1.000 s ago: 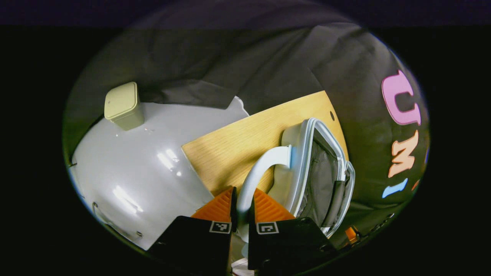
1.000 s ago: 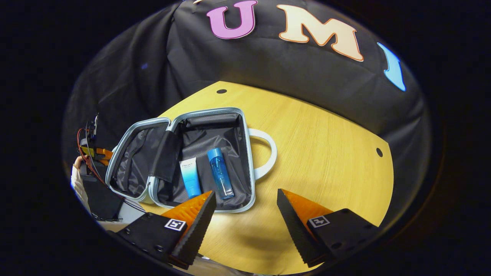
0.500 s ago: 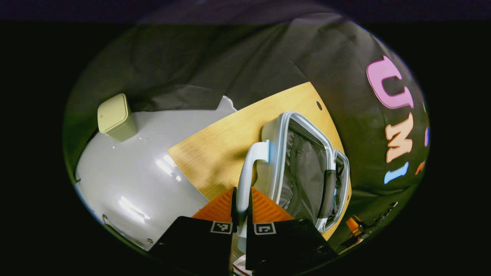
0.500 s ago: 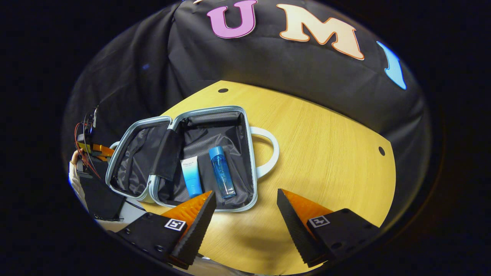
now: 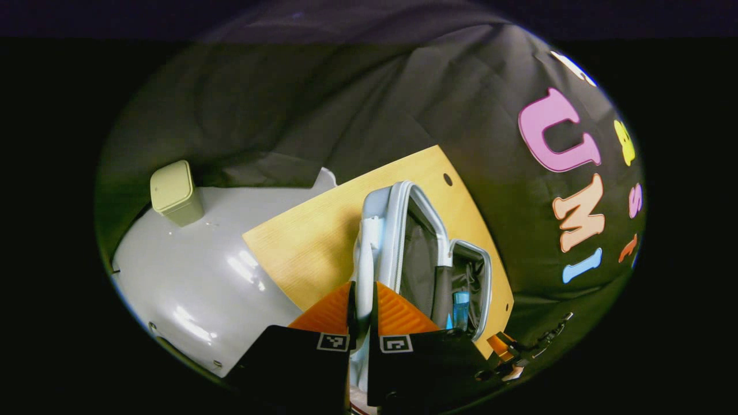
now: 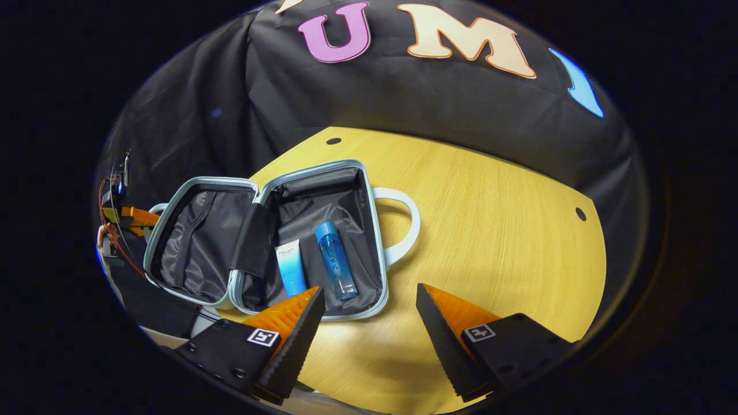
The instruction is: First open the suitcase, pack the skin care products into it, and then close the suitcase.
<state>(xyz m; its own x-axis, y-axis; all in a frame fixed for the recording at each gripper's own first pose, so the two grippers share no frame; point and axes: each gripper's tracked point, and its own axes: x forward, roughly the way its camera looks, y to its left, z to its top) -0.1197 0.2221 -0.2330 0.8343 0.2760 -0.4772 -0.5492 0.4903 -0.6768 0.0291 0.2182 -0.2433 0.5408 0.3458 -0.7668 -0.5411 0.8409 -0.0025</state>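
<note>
On the wooden table, the suitcase is lying open with a tube and bottle inside. Left gripper is squeezing the lid handle; right gripper is hanging wide open, near. The handle could slip out, dropping the lid.

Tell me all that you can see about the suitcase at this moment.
The suitcase is small, with a pale hard-looking shell, light zipper rim and grey fabric lining. It sits open on the wooden table; one half lies flat, holding a blue bottle and a blue-white tube. The lid half is raised partway. The left gripper is shut on the lid handle; the other handle rests free.
</note>
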